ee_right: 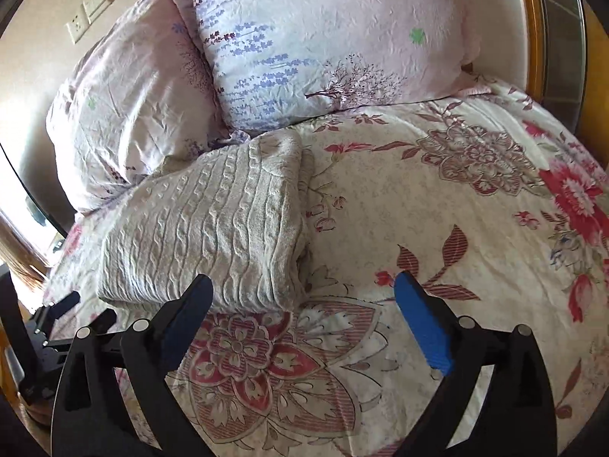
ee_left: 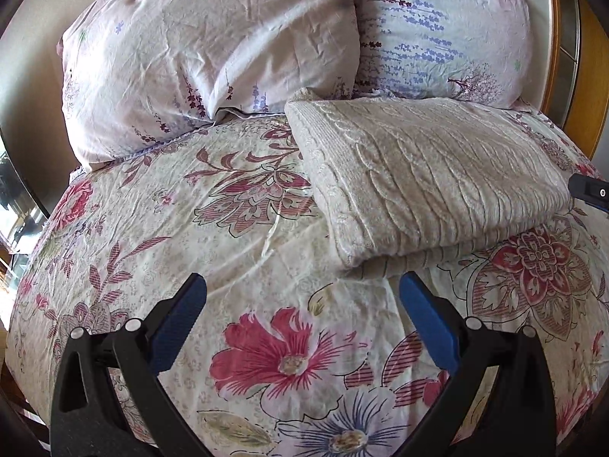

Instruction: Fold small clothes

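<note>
A cream cable-knit sweater point(ee_left: 430, 175) lies folded into a thick rectangle on the floral bedspread point(ee_left: 266, 342), just in front of the pillows. My left gripper point(ee_left: 303, 285) hovers open over the bedspread, just short of the sweater's near edge, with nothing between its blue pads. In the right wrist view the sweater point(ee_right: 213, 228) sits to the left. My right gripper point(ee_right: 303, 283) stands wide open and empty beside the sweater's near right corner. Part of the right gripper point(ee_left: 590, 190) shows at the sweater's right side, and the left gripper point(ee_right: 57, 316) shows at the lower left.
Two pale floral pillows point(ee_left: 190, 57) point(ee_left: 445, 26) lean up behind the sweater. A wooden headboard point(ee_left: 582, 76) runs along the right. A wall socket point(ee_right: 89, 7) is at the upper left. Bedspread point(ee_right: 456, 209) stretches flat to the sweater's right.
</note>
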The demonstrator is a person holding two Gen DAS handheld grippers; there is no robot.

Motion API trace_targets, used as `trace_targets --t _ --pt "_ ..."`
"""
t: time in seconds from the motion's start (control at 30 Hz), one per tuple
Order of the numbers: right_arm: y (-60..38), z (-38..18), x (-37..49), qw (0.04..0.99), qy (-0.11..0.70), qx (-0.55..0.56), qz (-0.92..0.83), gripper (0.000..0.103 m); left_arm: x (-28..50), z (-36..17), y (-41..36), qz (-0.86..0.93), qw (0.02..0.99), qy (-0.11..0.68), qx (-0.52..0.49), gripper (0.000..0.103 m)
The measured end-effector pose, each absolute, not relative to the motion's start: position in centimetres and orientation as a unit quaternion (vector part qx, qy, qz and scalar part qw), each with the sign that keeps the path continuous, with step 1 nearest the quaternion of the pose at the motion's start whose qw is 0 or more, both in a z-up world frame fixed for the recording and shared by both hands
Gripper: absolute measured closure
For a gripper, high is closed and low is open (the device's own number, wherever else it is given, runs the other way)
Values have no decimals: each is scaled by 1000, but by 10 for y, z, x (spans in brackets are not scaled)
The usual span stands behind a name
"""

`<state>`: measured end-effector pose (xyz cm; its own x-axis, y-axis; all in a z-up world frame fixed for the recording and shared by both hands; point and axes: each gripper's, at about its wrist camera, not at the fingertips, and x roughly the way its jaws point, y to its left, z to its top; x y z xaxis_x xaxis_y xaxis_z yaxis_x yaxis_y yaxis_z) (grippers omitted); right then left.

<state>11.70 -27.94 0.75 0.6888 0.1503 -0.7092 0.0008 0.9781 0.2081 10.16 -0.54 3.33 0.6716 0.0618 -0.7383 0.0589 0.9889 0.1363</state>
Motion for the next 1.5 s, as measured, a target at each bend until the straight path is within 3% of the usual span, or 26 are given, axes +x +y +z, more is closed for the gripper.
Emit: trace_targets --t 0.2,0.57,1.07,1.5 --pt "-255 -9 104 910 413 37 26 1 105 31 -5 5 906 418 66 2" --pt "-248 -17 103 907 420 28 21 1 126 25 30 72 891 447 4 2" --pt "-224 -24 104 899 436 -38 9 1 107 17 -7 23 890 453 41 2" --pt "-227 -33 111 885 465 -17 9 1 109 13 2 5 888 460 3 2"
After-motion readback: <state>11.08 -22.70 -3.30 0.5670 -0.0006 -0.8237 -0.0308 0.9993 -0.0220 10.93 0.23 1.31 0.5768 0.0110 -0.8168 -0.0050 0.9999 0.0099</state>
